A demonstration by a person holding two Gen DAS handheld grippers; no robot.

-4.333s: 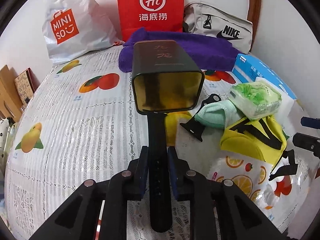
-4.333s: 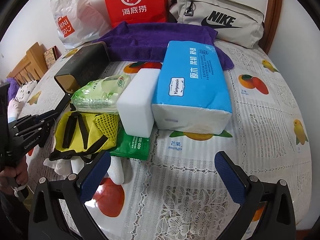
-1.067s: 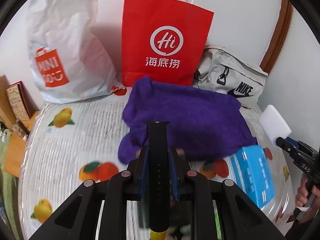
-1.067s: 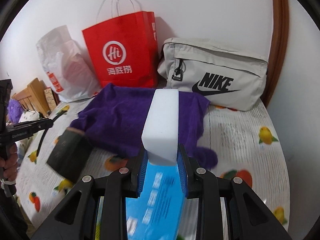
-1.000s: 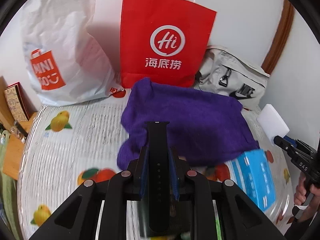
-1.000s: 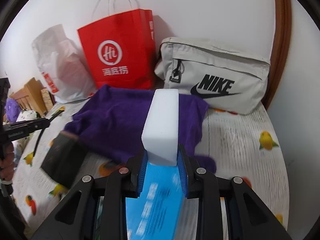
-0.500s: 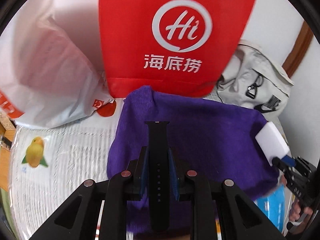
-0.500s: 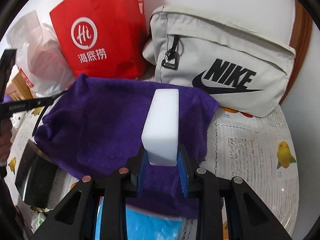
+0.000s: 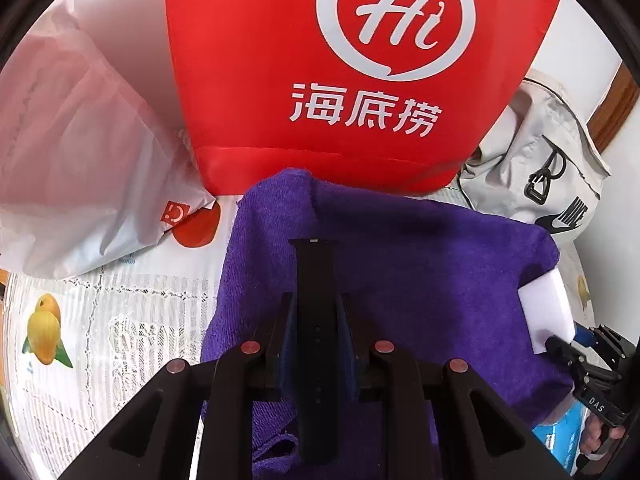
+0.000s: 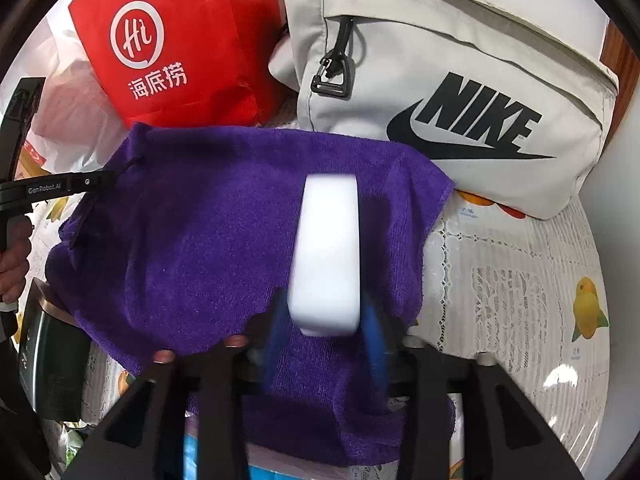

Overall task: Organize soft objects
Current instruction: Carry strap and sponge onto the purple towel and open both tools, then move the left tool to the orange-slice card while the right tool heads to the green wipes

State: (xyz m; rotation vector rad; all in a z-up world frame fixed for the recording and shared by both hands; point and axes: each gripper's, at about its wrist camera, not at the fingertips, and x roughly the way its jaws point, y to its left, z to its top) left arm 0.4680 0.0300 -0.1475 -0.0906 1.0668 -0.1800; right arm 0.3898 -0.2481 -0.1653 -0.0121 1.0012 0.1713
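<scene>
A black watch strap (image 9: 316, 280) sticks forward out of my left gripper (image 9: 316, 305), which is shut on it just above the purple towel (image 9: 420, 272). The white sponge block (image 10: 326, 248) lies lengthwise on that purple towel (image 10: 200, 240), between the blue pads of my right gripper (image 10: 324, 322). Those jaws are opening, and a thin gap shows on each side of the sponge. In the left wrist view the sponge (image 9: 544, 312) and the right gripper (image 9: 576, 350) sit at the towel's right edge.
A red paper bag (image 9: 340, 80) and a grey Nike bag (image 10: 460, 100) stand right behind the towel, with a white plastic bag (image 9: 80, 160) to the left. A dark tin (image 10: 52, 368) and a blue tissue pack (image 9: 560, 436) lie at the towel's near side on the fruit-print cloth (image 10: 520, 300).
Both grippers have come forward and down onto the purple towel. The right jaws have spread apart from the sponge they were clamping; the left still clamps the strap.
</scene>
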